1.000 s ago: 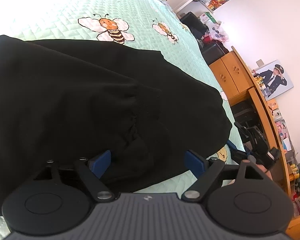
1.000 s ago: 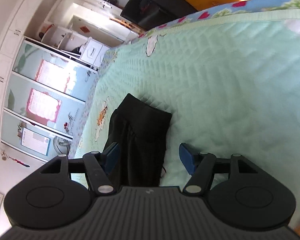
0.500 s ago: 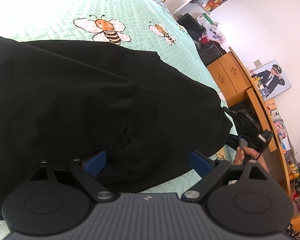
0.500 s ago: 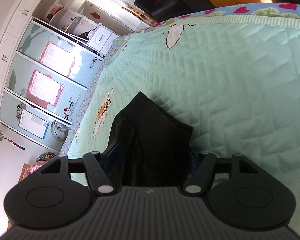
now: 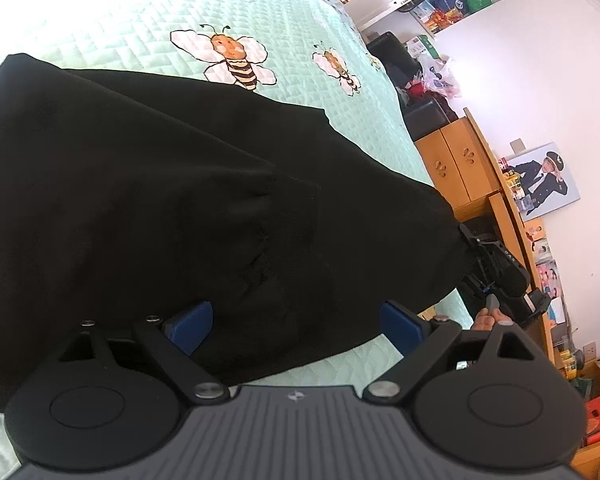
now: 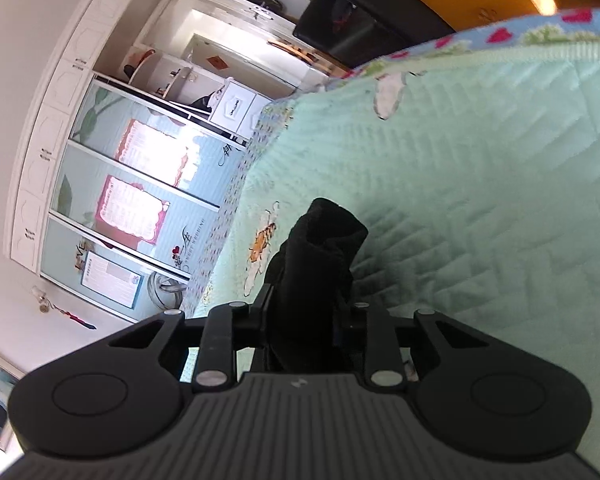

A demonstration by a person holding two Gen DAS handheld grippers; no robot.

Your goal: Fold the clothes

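Observation:
A large black garment [image 5: 148, 200] lies spread over the mint quilted bedspread [image 5: 148, 28] in the left wrist view. My left gripper [image 5: 296, 326] is open, its blue fingers [image 5: 190, 324] straddling the garment's near hem without pinching it. At the garment's right corner the other gripper [image 5: 496, 268] and a hand [image 5: 486, 322] show. In the right wrist view my right gripper [image 6: 306, 328] is shut on a bunched corner of the black garment [image 6: 320, 248], which stands up between the jaws above the bedspread [image 6: 480, 208].
Bee prints [image 5: 230, 54] decorate the quilt. A wooden cabinet and desk [image 5: 460, 160] run along the bed's right side, with a black case [image 5: 396, 64] beyond. A wardrobe with glass doors [image 6: 112, 208] stands past the bed's far edge.
My right gripper has closed on the garment's corner, which was loose between open fingers a second ago. The left gripper stays open over the hem, shifted slightly.

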